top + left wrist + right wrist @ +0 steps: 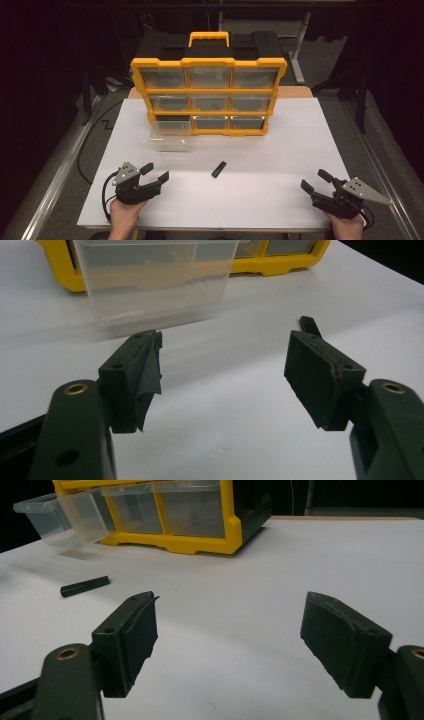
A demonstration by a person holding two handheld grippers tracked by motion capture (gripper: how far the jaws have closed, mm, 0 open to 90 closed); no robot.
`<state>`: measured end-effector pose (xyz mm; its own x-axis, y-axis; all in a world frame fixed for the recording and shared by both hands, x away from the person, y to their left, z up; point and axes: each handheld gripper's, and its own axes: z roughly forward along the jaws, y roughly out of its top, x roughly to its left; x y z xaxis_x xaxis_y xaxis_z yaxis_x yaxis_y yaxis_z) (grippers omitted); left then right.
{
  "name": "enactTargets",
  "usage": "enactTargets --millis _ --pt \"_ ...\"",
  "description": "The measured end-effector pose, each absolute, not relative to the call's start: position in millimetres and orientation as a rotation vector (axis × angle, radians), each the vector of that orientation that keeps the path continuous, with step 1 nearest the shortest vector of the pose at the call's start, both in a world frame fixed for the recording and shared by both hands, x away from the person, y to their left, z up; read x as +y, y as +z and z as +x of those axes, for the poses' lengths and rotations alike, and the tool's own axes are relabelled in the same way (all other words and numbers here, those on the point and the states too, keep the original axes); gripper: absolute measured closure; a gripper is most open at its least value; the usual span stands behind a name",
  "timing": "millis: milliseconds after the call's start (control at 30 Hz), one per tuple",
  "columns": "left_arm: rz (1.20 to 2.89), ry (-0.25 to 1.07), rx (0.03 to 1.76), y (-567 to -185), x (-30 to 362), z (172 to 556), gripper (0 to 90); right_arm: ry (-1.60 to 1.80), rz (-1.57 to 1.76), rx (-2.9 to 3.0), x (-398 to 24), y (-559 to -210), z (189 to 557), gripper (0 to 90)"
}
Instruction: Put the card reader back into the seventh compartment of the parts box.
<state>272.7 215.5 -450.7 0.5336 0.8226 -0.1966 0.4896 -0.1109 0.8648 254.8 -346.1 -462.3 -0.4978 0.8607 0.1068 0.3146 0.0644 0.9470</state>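
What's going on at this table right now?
A person holds a gripper in each hand near the front edge of a white table. The left gripper and right gripper are both open and hold nothing. A yellow drawer organizer stands at the back, its bottom-left clear drawer pulled out. A small black piece lies on the table between the grippers, touched by neither.

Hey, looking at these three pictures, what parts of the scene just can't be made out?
- Contents of the yellow and black drawer organizer's closed clear drawers: high view, too small and dim behind the cloudy fronts.
- Whether the pulled-out clear plastic drawer holds anything: left gripper view, top edge cuts it off, walls are hazy.
- What the small black bar on the white table is: too small, featureless.
- Room beyond the table: dark.
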Motion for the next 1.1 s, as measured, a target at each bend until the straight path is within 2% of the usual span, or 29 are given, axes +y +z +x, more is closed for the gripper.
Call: enactTargets --millis 1100 --pt "1.808 0.353 1.001 -446.9 179.6 275.5 32.1 1.442 1.16 1.863 -345.1 -462.2 254.6 23.3"
